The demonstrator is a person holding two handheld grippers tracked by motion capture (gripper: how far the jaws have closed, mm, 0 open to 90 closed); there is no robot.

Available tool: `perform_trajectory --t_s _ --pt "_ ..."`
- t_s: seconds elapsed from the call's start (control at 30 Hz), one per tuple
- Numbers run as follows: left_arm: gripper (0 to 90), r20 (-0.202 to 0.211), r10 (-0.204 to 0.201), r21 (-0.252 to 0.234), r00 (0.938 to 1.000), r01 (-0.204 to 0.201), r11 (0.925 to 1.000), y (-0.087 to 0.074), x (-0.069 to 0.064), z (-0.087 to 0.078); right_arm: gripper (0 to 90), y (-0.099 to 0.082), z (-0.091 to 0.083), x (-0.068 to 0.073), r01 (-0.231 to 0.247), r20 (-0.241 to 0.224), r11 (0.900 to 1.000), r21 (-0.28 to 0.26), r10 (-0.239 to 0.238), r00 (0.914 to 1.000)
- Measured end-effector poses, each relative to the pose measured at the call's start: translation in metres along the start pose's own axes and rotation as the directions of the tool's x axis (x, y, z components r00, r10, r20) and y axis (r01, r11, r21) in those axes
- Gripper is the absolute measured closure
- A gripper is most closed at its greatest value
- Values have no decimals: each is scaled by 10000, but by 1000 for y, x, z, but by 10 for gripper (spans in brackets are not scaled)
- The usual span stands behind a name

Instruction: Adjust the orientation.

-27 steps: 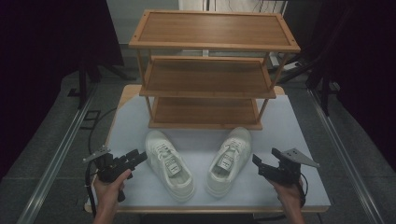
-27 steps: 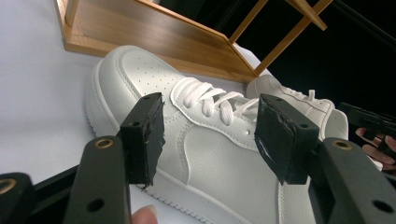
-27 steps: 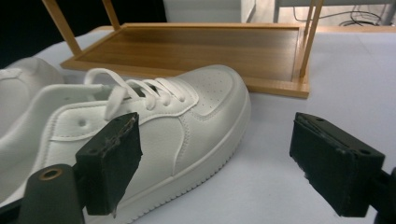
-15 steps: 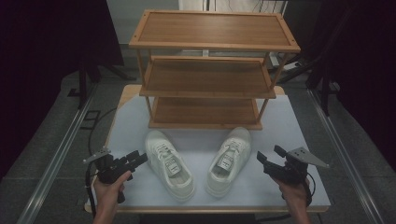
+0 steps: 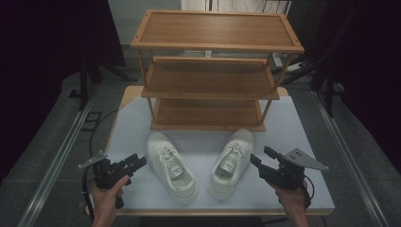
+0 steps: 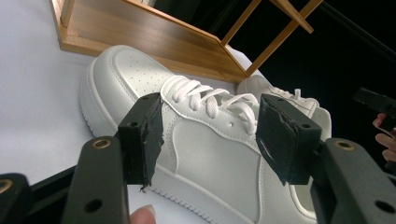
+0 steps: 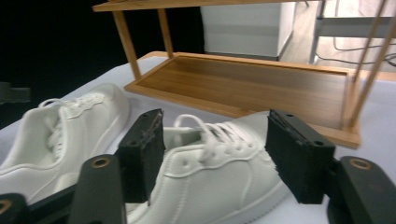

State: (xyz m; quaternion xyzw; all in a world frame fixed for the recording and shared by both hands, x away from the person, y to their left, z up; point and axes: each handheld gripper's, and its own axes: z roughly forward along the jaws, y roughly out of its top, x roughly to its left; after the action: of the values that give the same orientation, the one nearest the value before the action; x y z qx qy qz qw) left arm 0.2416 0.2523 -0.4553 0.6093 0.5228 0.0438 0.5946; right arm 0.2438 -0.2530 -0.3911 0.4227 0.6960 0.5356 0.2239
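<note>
We appear to be in a lab or recording studio: black curtains [image 5: 47,56] enclose a white table [image 5: 302,127] on grey carpet, metal floor rails [image 5: 52,165] run along both sides, and cables [image 5: 101,125] trail across the floor beside a wooden shoe rack [image 5: 213,78].

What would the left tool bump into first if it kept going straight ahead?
Most likely the left shoe: the left tool points at its side, open, with nothing between them, though the gap is hard to judge.

Two white sneakers [image 5: 198,163] lay toes toward the wooden rack [image 5: 213,71] on the table [image 5: 302,127], flanked by the open left gripper [image 5: 137,163] and right gripper [image 5: 260,158].
</note>
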Motion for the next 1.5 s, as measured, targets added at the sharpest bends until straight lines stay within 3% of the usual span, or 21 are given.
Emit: perform_trajectory --t_s 0.1,0.13,0.37,0.4,0.63,0.67,0.8,0.87,1.07,1.23,1.37,1.5 --pt "412 80 78 54 9999 -78 10000 1 -1 0 475 1 2 8 102 -268 9999 53 -101 9996" --pt "411 107 63 33 9999 -64 10000 1 -2 0 539 0 3 14 302 -445 9995 76 -298 9986" --pt "410 176 64 7 9998 -65 10000 1 -3 0 673 0 8 33 688 -1148 9976 25 -681 9911" --pt "410 176 55 26 9998 -55 10000 1 -3 0 722 0 9 40 955 -1332 9954 19 -944 9866" --pt "410 264 52 119 9996 -55 9999 0 -4 3 839 -3 15 59 1492 -1896 9886 209 -1426 9715" --pt "410 261 70 156 9996 -74 9999 0 -4 4 880 -4 18 65 1681 -2140 9853 302 -1579 9640" --pt "409 262 51 211 9996 -56 9998 -1 -5 5 893 -6 21 74 1901 -2451 9810 385 -1752 9536" --pt "408 280 65 253 9996 -72 9997 -1 -5 6 893 -8 24 83 2094 -2705 9767 480 -1891 9440" --pt "407 339 101 346 9994 -113 9993 -2 -7 8 893 -13 33 98 2203 -3102 9730 686 -1890 9317" --pt "407 371 126 420 9992 -141 9990 -3 -7 10 893 -22 44 116 2487 -3454 9634 999 -2008 9167" --pt "406 353 76 490 9993 -94 9988 -4 -6 12 893 -27 52 125 2682 -3517 9553 1240 -2105 9121" --pt "407 371 120 506 9992 -139 9986 -4 -7 12 893 -32 59 129 2734 -3448 9508 1460 -2101 9149"
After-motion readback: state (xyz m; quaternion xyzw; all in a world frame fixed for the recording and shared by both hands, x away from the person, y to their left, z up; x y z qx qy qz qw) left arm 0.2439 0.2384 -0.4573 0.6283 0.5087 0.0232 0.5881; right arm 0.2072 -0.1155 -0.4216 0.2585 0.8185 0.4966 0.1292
